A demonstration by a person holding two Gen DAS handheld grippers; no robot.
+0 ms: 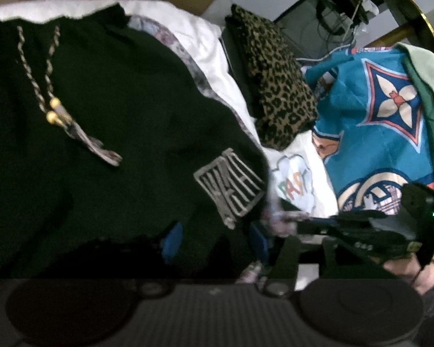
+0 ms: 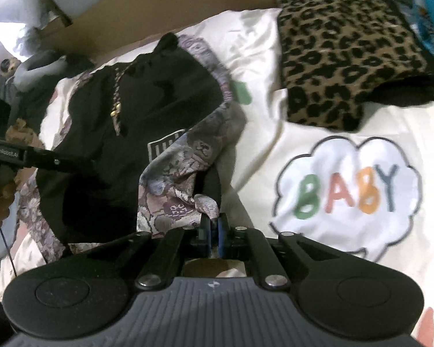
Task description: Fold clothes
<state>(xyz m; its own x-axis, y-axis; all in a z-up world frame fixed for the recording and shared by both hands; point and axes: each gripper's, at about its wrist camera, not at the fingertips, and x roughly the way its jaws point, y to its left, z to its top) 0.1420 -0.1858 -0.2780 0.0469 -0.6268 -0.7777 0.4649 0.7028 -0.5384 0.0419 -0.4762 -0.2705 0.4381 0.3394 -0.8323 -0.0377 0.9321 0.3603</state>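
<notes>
A black garment (image 1: 101,144) with a twisted drawstring, a grey patch and a patterned purple-grey lining fills the left wrist view and lies on a white sheet in the right wrist view (image 2: 124,133). My left gripper (image 1: 214,245) is shut on its edge, the blue pads half buried in dark cloth. My right gripper (image 2: 214,225) is shut on a corner of the patterned lining (image 2: 182,179) and holds it folded over the black cloth. The right gripper also shows in the left wrist view (image 1: 298,222), and the left one in the right wrist view (image 2: 81,164).
A folded leopard-print garment (image 2: 344,49) lies at the back on the white sheet (image 2: 275,52) printed "BABY". A blue patterned cloth (image 1: 376,121) and a green garment (image 1: 428,86) lie to the right. A brown headboard (image 2: 165,14) runs behind.
</notes>
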